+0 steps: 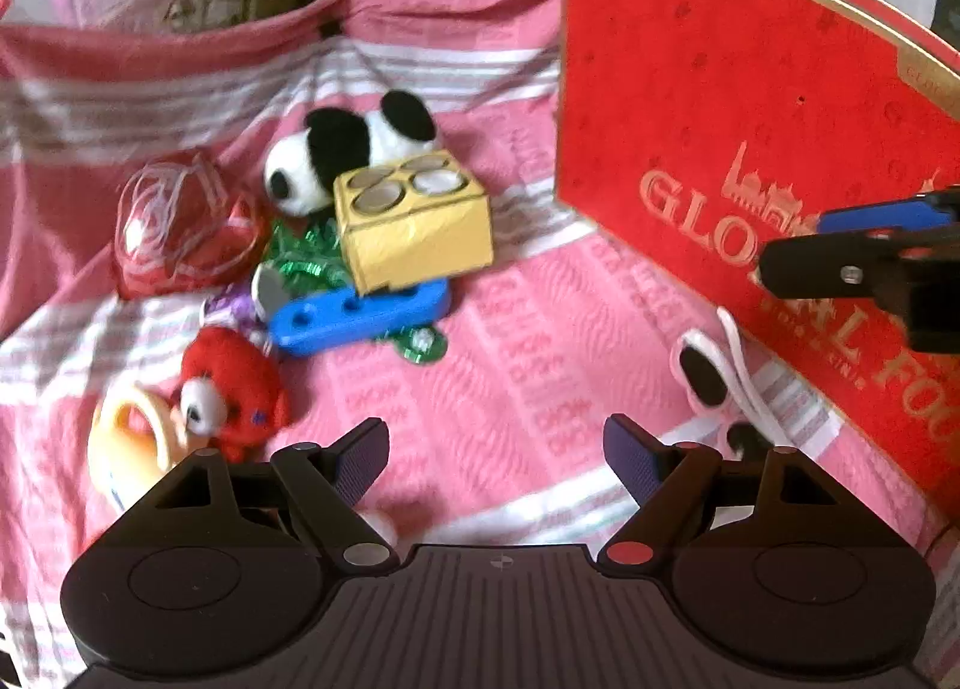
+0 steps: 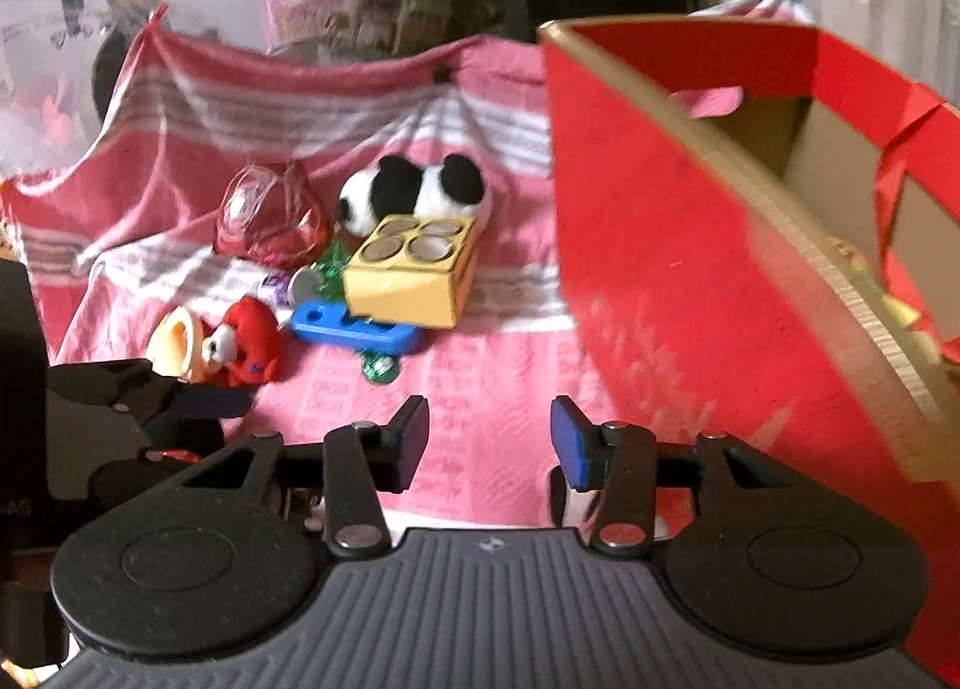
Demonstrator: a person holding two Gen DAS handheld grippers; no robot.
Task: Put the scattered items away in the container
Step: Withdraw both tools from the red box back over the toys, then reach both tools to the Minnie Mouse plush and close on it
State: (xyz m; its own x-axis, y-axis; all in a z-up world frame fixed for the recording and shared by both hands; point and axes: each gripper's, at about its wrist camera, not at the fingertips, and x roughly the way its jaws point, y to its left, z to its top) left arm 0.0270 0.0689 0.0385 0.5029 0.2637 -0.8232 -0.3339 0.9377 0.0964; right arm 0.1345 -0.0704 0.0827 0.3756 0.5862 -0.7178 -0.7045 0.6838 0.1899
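Left gripper gaping; sunglasses just right, blurred.

Soft daylight, slight motion blur throughout, strong fisheye bending and dark corners.

My left gripper tilts steeply downward with its jaws spread wide and nothing between the pads. My right gripper angles down as well, its jaws about half apart and empty, not pressing on anything. From the left wrist camera I see the right gripper's fingers at the right edge, level with my view. From the right wrist camera, the left gripper shows at the left edge, beside mine.
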